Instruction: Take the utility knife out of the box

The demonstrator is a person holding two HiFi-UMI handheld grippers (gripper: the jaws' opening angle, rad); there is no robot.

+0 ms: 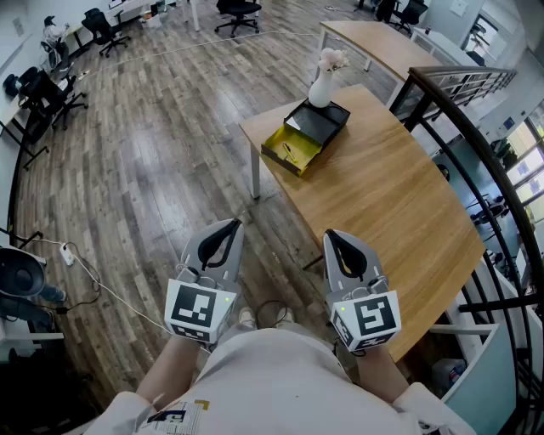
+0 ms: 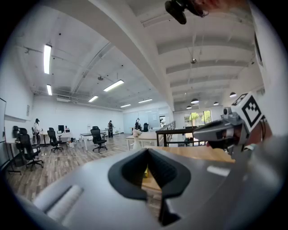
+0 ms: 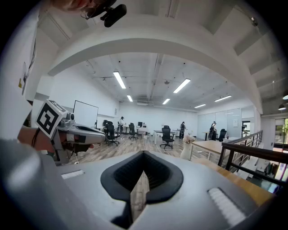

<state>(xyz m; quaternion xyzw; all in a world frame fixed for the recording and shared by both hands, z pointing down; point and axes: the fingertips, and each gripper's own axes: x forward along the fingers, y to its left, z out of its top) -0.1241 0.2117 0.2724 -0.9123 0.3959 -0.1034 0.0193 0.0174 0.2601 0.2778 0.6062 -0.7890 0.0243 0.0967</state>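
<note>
- Holding the left gripper point(image 1: 229, 226) and the right gripper point(image 1: 333, 235) side by side, low in front of the torso, each marker cube facing up toward the head camera.
- Pointing both forward and slightly downward, toward the table point(image 1: 399, 212).
- Pressing the left gripper's jaws together, with the dark pads meeting at the tip in the left gripper view and nothing pinched between them.
- Pressing the right gripper's jaws together in the same way, with only a thin seam showing in the right gripper view and nothing pinched.
- Hovering the left gripper over the wood floor point(image 1: 153, 170) and the right gripper by the table's near edge, both well apart from the box point(image 1: 321, 121).
- Sitting at the far end of the table: that black box, with a yellow tray point(image 1: 299, 141) standing open on its near-left side, close to the table edge.
- Lying in the tray: a small item point(image 1: 290, 154), too small for confirming as the knife.
- Standing just behind the box, at its far corner: a white vase point(image 1: 321, 87) with a pale flower.
- Curving along the table's right side: a dark railing point(image 1: 476, 149).
- Trailing over the floor at the left: a white cable point(image 1: 102, 285).
- Standing far off around the desks: black chairs point(image 1: 238, 12), and several people in both gripper views.
</note>
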